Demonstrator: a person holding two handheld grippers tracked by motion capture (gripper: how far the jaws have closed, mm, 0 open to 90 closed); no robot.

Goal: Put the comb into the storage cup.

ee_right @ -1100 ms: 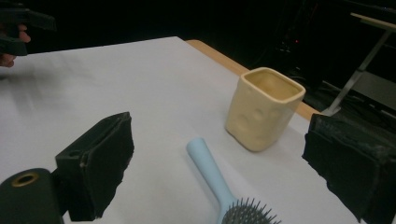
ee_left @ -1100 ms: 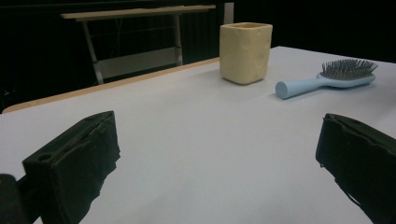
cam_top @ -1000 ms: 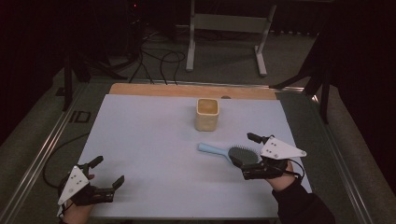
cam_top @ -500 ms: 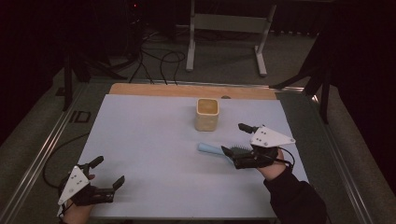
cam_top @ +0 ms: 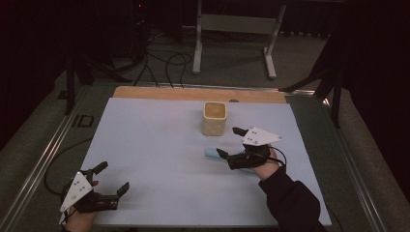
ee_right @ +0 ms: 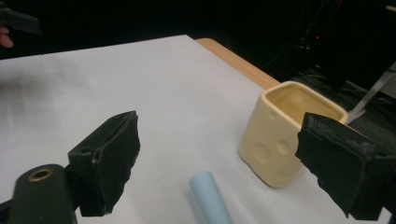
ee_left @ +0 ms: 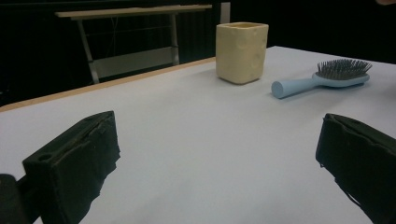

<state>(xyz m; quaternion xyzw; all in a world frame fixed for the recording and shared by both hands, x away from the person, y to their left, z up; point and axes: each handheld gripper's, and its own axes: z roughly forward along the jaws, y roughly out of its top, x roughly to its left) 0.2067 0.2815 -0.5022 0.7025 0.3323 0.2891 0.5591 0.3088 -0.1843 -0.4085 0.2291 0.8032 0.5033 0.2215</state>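
From the high view, the right gripper [cam_top: 227, 143] hovers with jaws spread over a light blue hairbrush [cam_top: 211, 152] lying just in front of the cream square cup [cam_top: 214, 118], while the left gripper [cam_top: 112, 179], also spread and holding nothing, rests well apart from the cup at the near edge of the white table [cam_top: 159, 145]. The left gripper view shows the hairbrush [ee_left: 322, 78] flat beside the cup [ee_left: 241, 45], dark bristles up, round-ended handle toward the cup. In the right gripper view, the handle tip [ee_right: 210, 196] sits between the parted jaws, near the dimpled cup [ee_right: 286, 130].

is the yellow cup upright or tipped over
Upright: the yellow cup stands on its base on the table, open mouth facing up, beside the hairbrush.
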